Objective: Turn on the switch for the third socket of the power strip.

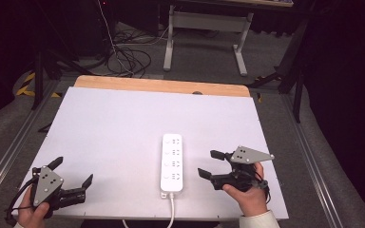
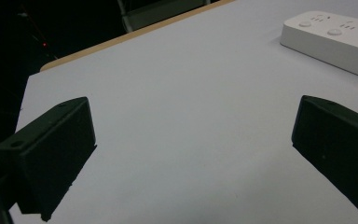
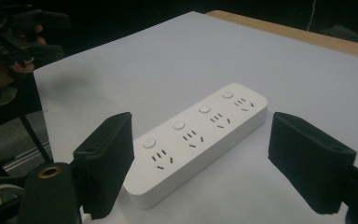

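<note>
**Two hand-held grippers and a power strip on a white table**

Right gripper (image 1: pixel 210 164): held in the person's right hand (image 1: pixel 248 191) at the near right of the table, its jaws pointed leftward at the power strip. The jaws are spread wide and nothing is gripped. In the right gripper view the near end of the strip is seen between and just beyond the two black jaws, with neither pad touching it. A grey three-cornered plate (image 1: pixel 250 155) is carried on top.

Left gripper (image 1: pixel 73 172): held in the left hand (image 1: pixel 28 213) at the near left corner, well apart from the strip. Its jaws are likewise set wide apart, with only bare table surface between them in the left gripper view.

Power strip (image 1: pixel 172 163): white, oblong, laid flat near the middle of the table's near half, lengthwise toward the person. Four socket groups are counted, each with a round button beside it (image 3: pixel 178 125). A white cable (image 1: pixel 172 213) is run from its near end over the table edge.

Table (image 1: pixel 123 123): white top, with a wooden strip (image 1: pixel 161 85) exposed along the far edge.

Surroundings: grey floor, loose cables (image 1: pixel 128 57) and a white table frame (image 1: pixel 204 28) are noted beyond.
</note>
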Demonstrator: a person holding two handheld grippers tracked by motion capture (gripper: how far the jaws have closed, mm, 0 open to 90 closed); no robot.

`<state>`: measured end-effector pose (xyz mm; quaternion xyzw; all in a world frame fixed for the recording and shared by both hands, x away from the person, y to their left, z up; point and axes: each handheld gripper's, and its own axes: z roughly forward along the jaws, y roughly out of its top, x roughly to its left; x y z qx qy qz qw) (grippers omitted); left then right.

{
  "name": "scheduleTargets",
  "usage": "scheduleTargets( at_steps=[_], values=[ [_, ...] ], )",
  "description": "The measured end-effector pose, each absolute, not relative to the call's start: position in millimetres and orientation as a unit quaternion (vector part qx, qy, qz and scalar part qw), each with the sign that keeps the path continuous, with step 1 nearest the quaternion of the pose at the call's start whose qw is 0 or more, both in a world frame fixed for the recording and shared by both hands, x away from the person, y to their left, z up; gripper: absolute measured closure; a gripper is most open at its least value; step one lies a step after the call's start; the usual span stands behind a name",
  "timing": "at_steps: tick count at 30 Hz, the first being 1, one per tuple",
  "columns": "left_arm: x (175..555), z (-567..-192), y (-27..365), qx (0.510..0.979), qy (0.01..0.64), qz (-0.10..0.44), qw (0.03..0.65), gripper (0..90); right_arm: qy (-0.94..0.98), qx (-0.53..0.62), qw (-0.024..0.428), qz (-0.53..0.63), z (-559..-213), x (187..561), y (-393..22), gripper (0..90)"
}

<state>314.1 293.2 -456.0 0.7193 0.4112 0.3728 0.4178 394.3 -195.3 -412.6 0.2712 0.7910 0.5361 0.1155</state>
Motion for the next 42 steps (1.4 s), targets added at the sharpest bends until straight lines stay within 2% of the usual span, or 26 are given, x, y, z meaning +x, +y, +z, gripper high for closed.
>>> scheduleTargets(
  at_steps=[6, 20, 30, 42],
  values=[
    [313.9, -455.9, 293.2, 0.721, 0.408, 0.372, 0.419, 0.0, 0.805, 0.273, 0.158, 0.502, -431.5, 393.7, -204.3, 20.2],
    [314.2, -455.8, 293.5, 0.723, 0.404, 0.372, 0.42, 0.0, 0.796, 0.317, 0.142, 0.496, -471.9, 387.8, -228.4, 19.6],
    [318.0, -458.8, 293.7, 0.732, 0.41, 0.35, 0.417, 0.0, 0.797, 0.352, 0.107, 0.479, -489.7, 386.2, -238.4, 19.5],
    [318.5, -461.4, 293.5, 0.728, 0.405, 0.364, 0.417, 0.0, 0.811, 0.352, 0.143, 0.445, -492.1, 389.6, -236.0, 19.3]
  ],
)
